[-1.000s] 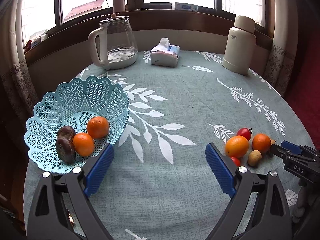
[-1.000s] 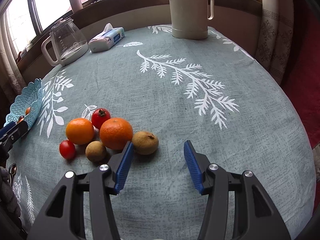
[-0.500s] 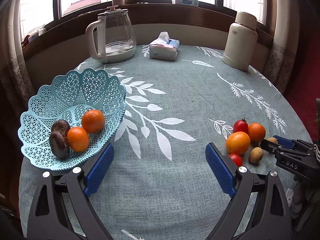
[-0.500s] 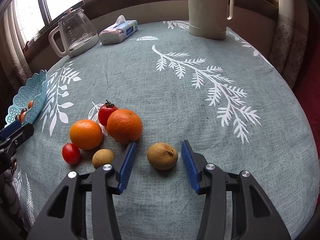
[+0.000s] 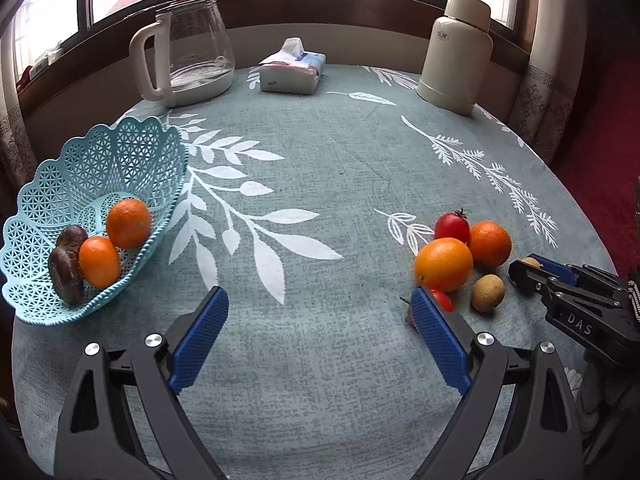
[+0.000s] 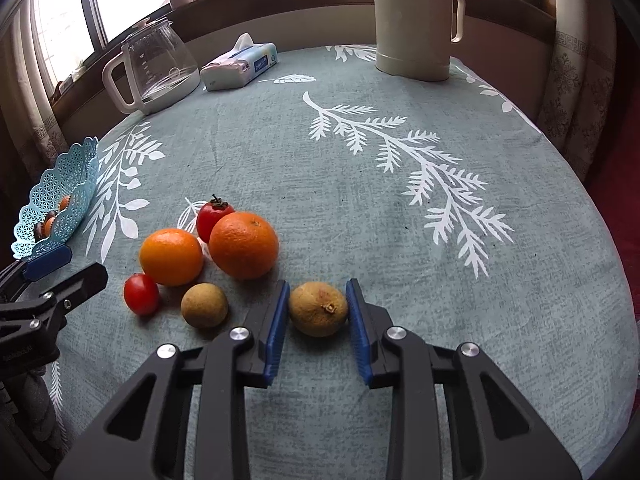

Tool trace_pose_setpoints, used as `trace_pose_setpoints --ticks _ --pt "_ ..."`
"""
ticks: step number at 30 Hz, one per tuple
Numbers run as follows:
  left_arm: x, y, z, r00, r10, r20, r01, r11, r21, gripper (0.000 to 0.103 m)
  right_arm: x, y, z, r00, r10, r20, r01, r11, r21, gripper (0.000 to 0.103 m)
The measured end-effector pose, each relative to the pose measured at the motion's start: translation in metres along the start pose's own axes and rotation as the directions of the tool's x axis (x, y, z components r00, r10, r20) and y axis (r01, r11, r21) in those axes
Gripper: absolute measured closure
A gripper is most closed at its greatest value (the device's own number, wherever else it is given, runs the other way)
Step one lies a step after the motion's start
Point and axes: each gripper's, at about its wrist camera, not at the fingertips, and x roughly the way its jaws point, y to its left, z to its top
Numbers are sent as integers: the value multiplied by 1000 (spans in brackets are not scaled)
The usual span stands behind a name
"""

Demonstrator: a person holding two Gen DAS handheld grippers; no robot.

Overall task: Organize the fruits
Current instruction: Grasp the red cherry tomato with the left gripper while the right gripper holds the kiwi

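With our right gripper (image 6: 318, 310) narrowed around the small brown fruit (image 6: 318, 309) near the table's (image 6: 360, 184) front edge, pads just off its sides, we judge it light, firm-skinned, best pinched across its middle; our left gripper (image 5: 318, 340) gapes wide, empty.

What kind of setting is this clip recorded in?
Most likely a home dining nook: a round table under a leaf-print tablecloth set against windows, with a glass kettle, a tissue pack and a cream thermos.
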Motion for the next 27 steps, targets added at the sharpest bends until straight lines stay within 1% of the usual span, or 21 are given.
trace_pose_setpoints --ticks 7,9,11,14,15,17,18,21,23,25,27 --pt "10 -31 -4 999 -33 -33 35 997 67 10 1 -3 -1 1000 22 0 -22 1000 14 73" --pt "12 -36 -4 998 -41 -42 44 996 80 14 1 -4 -2 1000 27 1 -27 999 18 73" --pt "16 -40 -4 997 -53 -60 59 994 88 26 1 -4 -2 1000 29 3 -29 999 20 73" --pt "24 -43 -5 994 -65 -91 73 993 88 37 1 -5 -2 999 34 4 -34 999 24 73" --pt "25 -44 -5 994 -64 -90 72 993 89 38 2 -5 -2 999 36 5 -36 999 25 73" --pt "24 -45 -5 992 -87 -89 95 992 85 48 2 -5 -2 999 38 6 -38 999 27 73" --pt "24 -45 -5 992 -95 -88 102 991 84 50 2 -5 -2 999 38 6 -38 999 27 73" --pt "22 -47 -6 991 -103 -85 110 990 88 59 2 -5 -2 999 35 7 -35 999 25 73" --pt "21 -46 -6 990 -112 -84 119 990 81 69 1 -5 -2 999 34 8 -34 999 24 73" --pt "19 -45 -6 989 -123 -82 129 989 73 74 1 -5 -2 999 35 8 -35 999 24 73" --pt "16 -44 -6 989 -125 -75 130 989 67 74 1 -5 -2 999 34 10 -34 999 25 73"
